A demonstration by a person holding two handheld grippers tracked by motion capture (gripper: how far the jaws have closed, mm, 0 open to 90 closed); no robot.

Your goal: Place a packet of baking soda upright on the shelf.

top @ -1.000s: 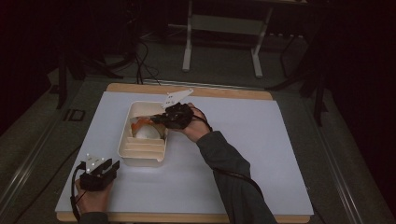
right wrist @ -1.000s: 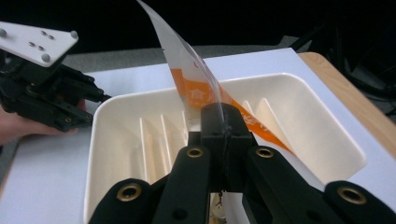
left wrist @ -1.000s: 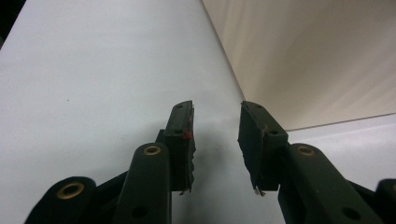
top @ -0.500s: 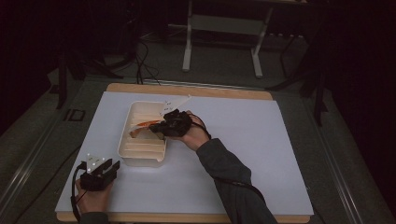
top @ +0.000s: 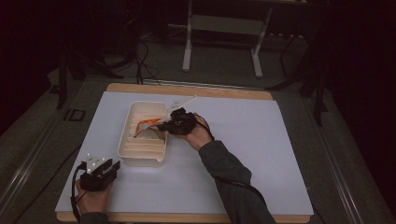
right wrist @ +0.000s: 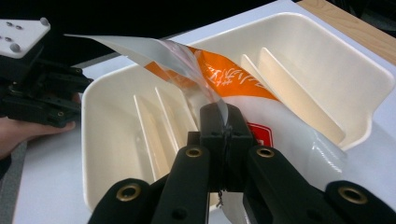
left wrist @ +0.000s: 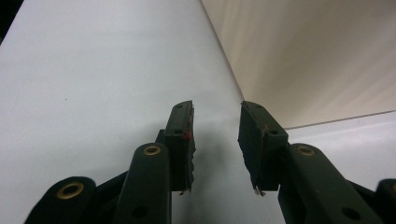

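A cream plastic bin (top: 140,158) with upright dividers stands on the white table top, left of middle. My right gripper (top: 164,126) reaches over the bin's right rim, shut on the edge of a clear plastic bag with orange and white print (right wrist: 219,74). The bag (top: 148,124) hangs partly inside the bin (right wrist: 112,154), between dividers. Pinched film sticks up from the closed right gripper (right wrist: 223,122). My left gripper (top: 108,169) rests at the front left of the table, just off the bin's near corner. This left gripper (left wrist: 215,135) is open and empty beside the bin's outer wall (left wrist: 317,56).
The white mat (top: 280,154) covers a wooden table whose edge (top: 224,91) shows at the back. A metal stand (top: 222,42) and cables lie on the dark floor behind. The other hand and its gripper (right wrist: 37,93) appear beyond the bin in the right gripper view.
The right gripper has drawn the bag lower and toward the bin's right side; the bag now sits among the dividers. The left gripper has stayed put.
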